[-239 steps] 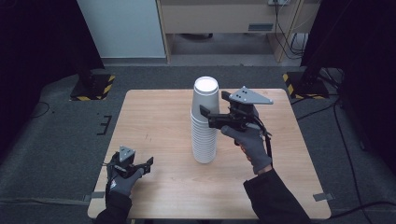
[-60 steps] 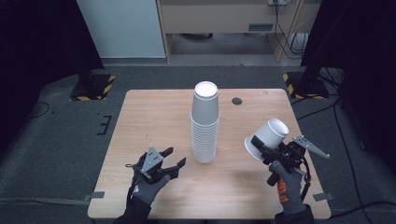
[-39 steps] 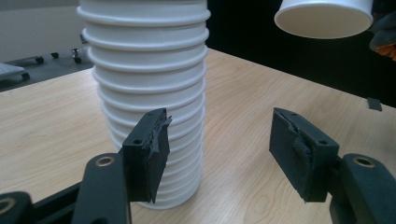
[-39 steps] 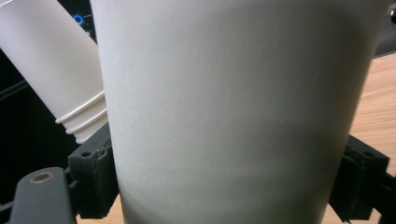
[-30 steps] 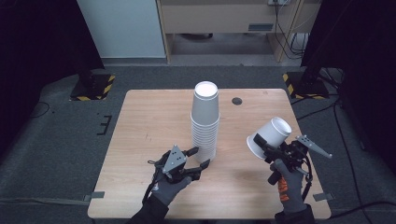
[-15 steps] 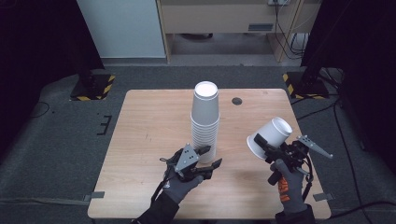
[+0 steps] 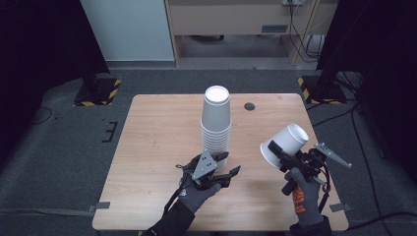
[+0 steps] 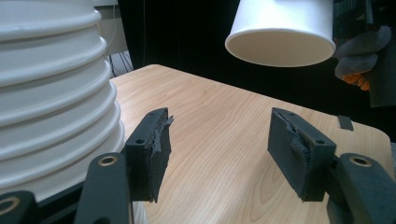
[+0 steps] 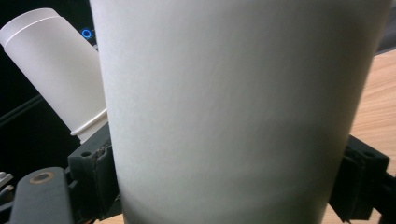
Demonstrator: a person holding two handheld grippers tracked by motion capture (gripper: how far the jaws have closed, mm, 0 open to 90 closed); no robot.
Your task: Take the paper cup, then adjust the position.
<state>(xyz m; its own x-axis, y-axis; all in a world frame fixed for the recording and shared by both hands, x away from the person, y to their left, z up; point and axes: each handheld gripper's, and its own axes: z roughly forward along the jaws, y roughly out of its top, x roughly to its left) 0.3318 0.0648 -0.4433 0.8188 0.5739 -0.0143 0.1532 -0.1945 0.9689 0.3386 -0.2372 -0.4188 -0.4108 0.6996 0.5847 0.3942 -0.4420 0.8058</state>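
A tall stack of upturned white paper cups (image 7: 216, 123) stands mid-table on the wooden table (image 7: 152, 132). My left gripper (image 7: 229, 163) is open at the stack's foot, on its front right side. In the left gripper view the stack (image 8: 51, 93) sits just left of the left jaw, outside the gap of the gripper (image 8: 219, 144). My right gripper (image 7: 282, 155) is shut on a single white cup (image 7: 285, 142), held tilted above the table's right part. That cup (image 9: 233, 102) looms between the jaws in the right gripper view, with the stack (image 9: 60, 70) behind it. It also hangs at the top of the left gripper view (image 8: 280, 28).
A small dark round hole (image 7: 249, 106) sits in the table top behind the stack. Yellow-and-black striped stand feet rest on the floor at the back left (image 7: 98, 91) and back right (image 7: 314, 88). The table's right edge lies close under my right hand.
My right gripper lifted the top cup off the stack and brought it to the front right, where it now holds still. My left gripper slid right to the stack's foot.
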